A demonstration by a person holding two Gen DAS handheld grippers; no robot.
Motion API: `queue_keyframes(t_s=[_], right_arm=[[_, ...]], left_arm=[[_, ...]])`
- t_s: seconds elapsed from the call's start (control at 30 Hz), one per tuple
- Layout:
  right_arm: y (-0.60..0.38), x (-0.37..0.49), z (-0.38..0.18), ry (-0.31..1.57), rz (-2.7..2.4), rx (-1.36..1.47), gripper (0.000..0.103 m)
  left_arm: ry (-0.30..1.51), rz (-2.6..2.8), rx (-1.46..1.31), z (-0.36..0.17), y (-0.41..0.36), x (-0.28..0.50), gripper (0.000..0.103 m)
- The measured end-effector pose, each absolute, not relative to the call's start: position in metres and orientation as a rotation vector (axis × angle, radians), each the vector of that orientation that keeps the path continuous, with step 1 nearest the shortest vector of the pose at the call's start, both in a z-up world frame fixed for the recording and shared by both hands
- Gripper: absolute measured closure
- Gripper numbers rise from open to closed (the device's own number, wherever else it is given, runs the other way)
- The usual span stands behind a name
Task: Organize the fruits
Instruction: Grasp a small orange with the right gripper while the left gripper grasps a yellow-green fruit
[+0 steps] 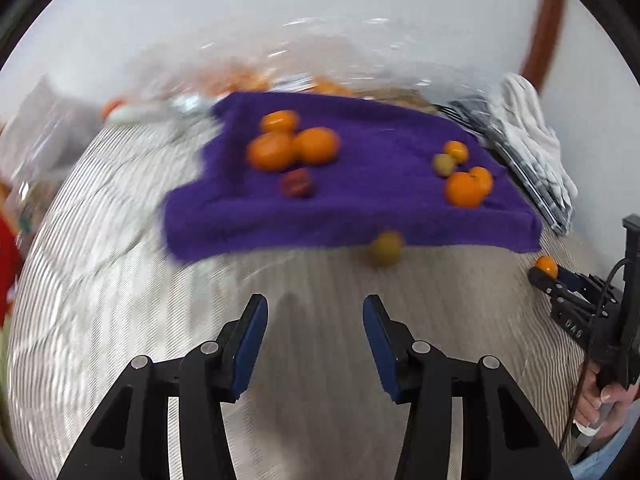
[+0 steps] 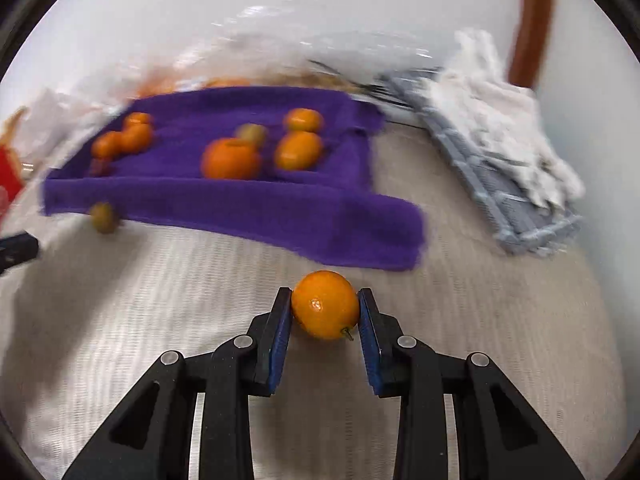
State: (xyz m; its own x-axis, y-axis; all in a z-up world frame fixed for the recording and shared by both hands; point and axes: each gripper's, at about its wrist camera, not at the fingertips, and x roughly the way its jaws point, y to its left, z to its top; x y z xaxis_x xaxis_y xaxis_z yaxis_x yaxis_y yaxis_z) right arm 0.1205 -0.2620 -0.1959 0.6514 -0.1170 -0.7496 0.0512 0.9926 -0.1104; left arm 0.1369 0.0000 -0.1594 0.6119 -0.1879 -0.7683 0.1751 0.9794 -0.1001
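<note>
A purple towel (image 1: 352, 200) lies on the striped bed cover and holds several oranges (image 1: 272, 151), a small red fruit (image 1: 297, 184) and a green fruit (image 1: 444, 164). Another green fruit (image 1: 385, 249) lies just off the towel's near edge, ahead of my open, empty left gripper (image 1: 316, 312). My right gripper (image 2: 325, 300) is shut on a small orange (image 2: 325, 305), held above the cover near the towel's (image 2: 240, 208) front right corner. It shows at the right edge of the left wrist view (image 1: 540, 274). The green fruit also shows in the right wrist view (image 2: 103, 216).
A grey checked cloth (image 2: 512, 192) and a white towel (image 2: 500, 120) lie to the right of the purple towel. Clear plastic bags with more oranges (image 1: 248, 80) sit behind it. A red item (image 2: 8, 176) is at the left edge.
</note>
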Motion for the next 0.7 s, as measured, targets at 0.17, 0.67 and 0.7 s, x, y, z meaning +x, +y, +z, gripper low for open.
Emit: queue_keyframes(t_s=[0.17, 0.67, 0.7], right_arm=[[-0.274, 0.119, -0.197, 0.846, -0.059, -0.02, 0.071], [-0.285, 0.115, -0.196, 0.825, -0.05, 0.084, 0.071], [-0.287, 0.114, -0.195, 0.821, -0.05, 0.098, 0.071]], left_arm=[[0.893, -0.234, -0.027, -0.161, -0.034, 0.157, 0.056], [0.788, -0.325, -0.218, -0.17, -0.025, 0.16, 0.08], [0.768, -0.323, -0.209, -0.167, -0.026, 0.157, 0.079]])
